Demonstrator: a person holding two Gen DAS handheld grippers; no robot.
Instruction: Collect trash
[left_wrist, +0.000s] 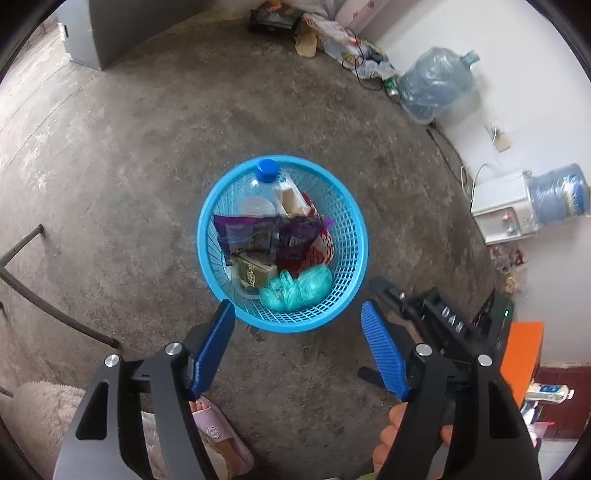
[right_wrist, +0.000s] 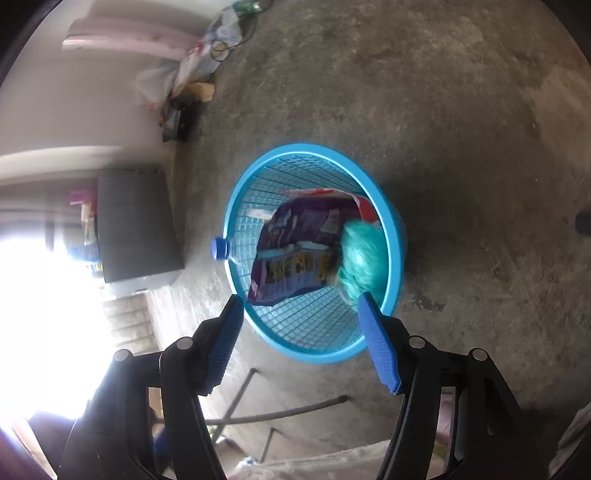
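Blue plastic mesh forms the basket (left_wrist: 282, 321), which stands upright on the concrete floor (left_wrist: 129, 166) directly below and ahead of both tools. It already holds the collected trash: a clear bottle (left_wrist: 258, 195) with a blue cap leaning against the far wall, a purple wrapper (left_wrist: 266, 236) lying across the middle, a small green box (left_wrist: 253, 275) beneath it, a red-and-white packet (left_wrist: 321, 247) at the side, and a crumpled teal bag (left_wrist: 295, 290) resting against the near wall. The left tool (left_wrist: 297, 314) points steeply down, its blue pads apart with nothing between them; the near rim of the basket sits in the gap between the fingertips as seen from the left wrist. The right tool (right_wrist: 301, 299) is likewise apart and empty, and from its wrist the basket appears rolled sideways, with the bottle cap poking past the rim at left and the teal bag just beside the right-hand pad (right_wrist: 378, 343). In the left wrist view the right tool shows just to the right of the basket, slightly beyond the near rim. Judged from these views, both tools stand about equally near the basket, one to each side of its near rim, and no loose trash is visible on the open floor around it. Any lift of the basket would call for a pad on the rim, since the round mouth is wider than either opening. Clutter (left_wrist: 332, 33) along the far wall lies well apart.
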